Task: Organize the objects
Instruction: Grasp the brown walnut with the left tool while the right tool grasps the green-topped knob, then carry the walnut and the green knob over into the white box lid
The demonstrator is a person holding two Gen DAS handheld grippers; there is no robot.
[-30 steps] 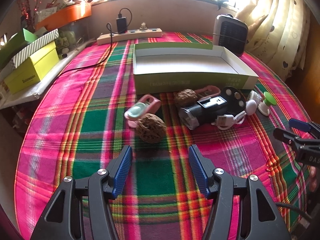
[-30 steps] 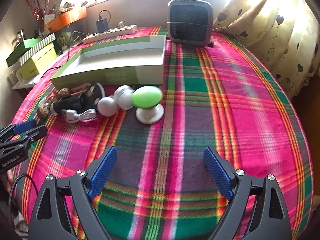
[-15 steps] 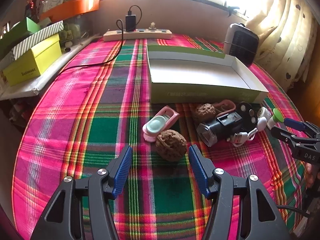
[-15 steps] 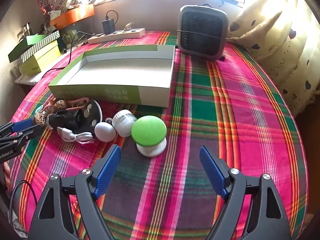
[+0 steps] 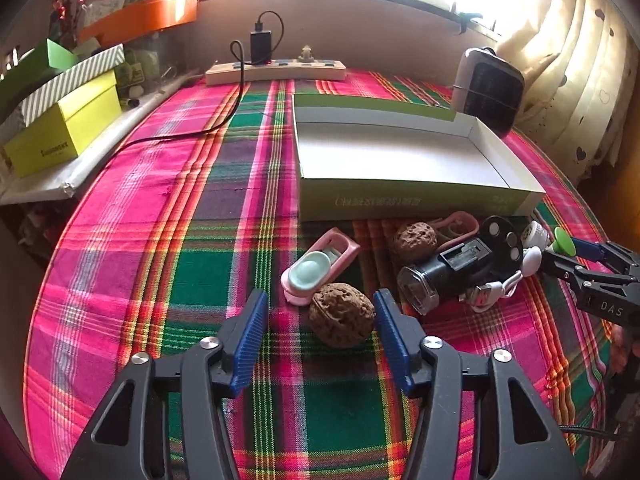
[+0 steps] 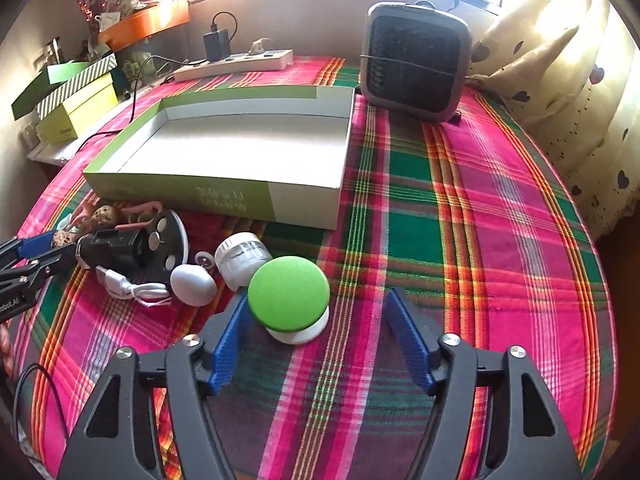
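Observation:
My left gripper [image 5: 320,320] is open, with a brown walnut [image 5: 341,314] between its fingers, nearer the right one. A pink and mint clip [image 5: 318,265], a second walnut [image 5: 415,237] and a black flashlight [image 5: 448,274] lie just beyond. My right gripper [image 6: 320,320] is open, its left finger beside a green mushroom-shaped lamp [image 6: 289,294]. A white egg [image 6: 193,284], a white jar [image 6: 242,255] and a white cable [image 6: 132,288] lie left of it. An open empty green box [image 6: 224,194], also in the left wrist view [image 5: 416,200], stands behind the objects.
A plaid cloth [image 6: 460,220] covers the table. A small grey heater [image 6: 414,62] stands at the back right, a power strip [image 5: 276,71] with a charger at the back. Yellow and green boxes [image 5: 64,128] sit on a shelf to the left. A curtain [image 6: 560,80] hangs at right.
Both grippers have moved forward and down toward the objects. The walnut now lies between the left fingers and the green lamp beside the right gripper's left finger.

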